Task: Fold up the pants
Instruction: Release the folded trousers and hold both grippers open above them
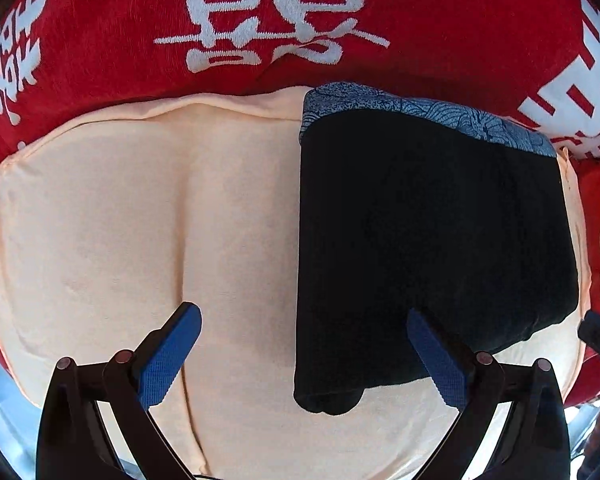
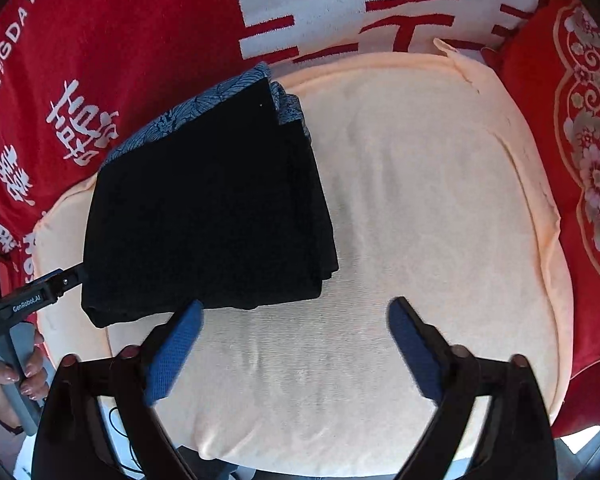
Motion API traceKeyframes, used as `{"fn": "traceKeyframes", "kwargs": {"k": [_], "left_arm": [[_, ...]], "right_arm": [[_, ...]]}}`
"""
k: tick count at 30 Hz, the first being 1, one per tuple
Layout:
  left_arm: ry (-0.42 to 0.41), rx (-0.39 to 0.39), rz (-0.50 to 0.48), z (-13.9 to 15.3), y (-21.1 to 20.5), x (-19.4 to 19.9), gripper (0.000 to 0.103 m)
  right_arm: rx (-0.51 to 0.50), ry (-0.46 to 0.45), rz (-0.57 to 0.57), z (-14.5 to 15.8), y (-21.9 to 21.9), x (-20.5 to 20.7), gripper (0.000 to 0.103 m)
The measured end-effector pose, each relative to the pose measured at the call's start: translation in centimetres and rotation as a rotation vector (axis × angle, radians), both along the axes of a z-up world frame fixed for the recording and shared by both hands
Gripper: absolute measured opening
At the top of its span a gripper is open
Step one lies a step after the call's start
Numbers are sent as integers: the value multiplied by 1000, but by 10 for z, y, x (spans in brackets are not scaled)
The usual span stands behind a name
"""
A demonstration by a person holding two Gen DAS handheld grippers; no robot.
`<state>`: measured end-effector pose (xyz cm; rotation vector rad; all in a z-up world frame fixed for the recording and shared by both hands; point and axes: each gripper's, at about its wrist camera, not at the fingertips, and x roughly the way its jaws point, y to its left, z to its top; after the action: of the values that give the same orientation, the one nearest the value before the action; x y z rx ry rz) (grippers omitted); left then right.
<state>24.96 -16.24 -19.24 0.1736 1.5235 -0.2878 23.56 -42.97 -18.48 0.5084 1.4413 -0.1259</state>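
Folding looks all but finished, judging by the compact stack. Largest in view is a red blanket (image 1: 440, 32) with white woven characters, plush and rumpled; on it lies a soft cream cushion (image 1: 100, 208) with piped seams and a dented middle. The pants (image 1: 428, 240), dark and matte, sit on the cushion as a thick rectangular bundle, a blue patterned band along the far edge. The left gripper (image 1: 304, 344) and right gripper (image 2: 296, 344) both hover with blue textured pads spread wide, gripping nothing. Next would likely be squaring the layered edges or simply withdrawing.
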Motion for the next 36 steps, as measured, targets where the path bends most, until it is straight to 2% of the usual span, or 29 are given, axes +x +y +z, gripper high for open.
{"fn": "traceKeyframes", "kwargs": {"k": [3, 6, 11, 24, 36], "left_arm": [[9, 3, 0, -2, -1, 4, 103], [10, 1, -9, -3, -3, 6, 103], [2, -1, -7, -1, -2, 11, 103], [4, 5, 13, -5, -4, 20, 103], [7, -27, 24, -13, -2, 30, 103]], "right_arm": [[37, -5, 8, 0, -2, 2, 103], [29, 25, 45, -1, 2, 9, 103], [31, 35, 44, 0, -1, 16, 103], [28, 47, 60, -3, -8, 27, 103], [32, 48, 72, -6, -9, 37, 103]]}}
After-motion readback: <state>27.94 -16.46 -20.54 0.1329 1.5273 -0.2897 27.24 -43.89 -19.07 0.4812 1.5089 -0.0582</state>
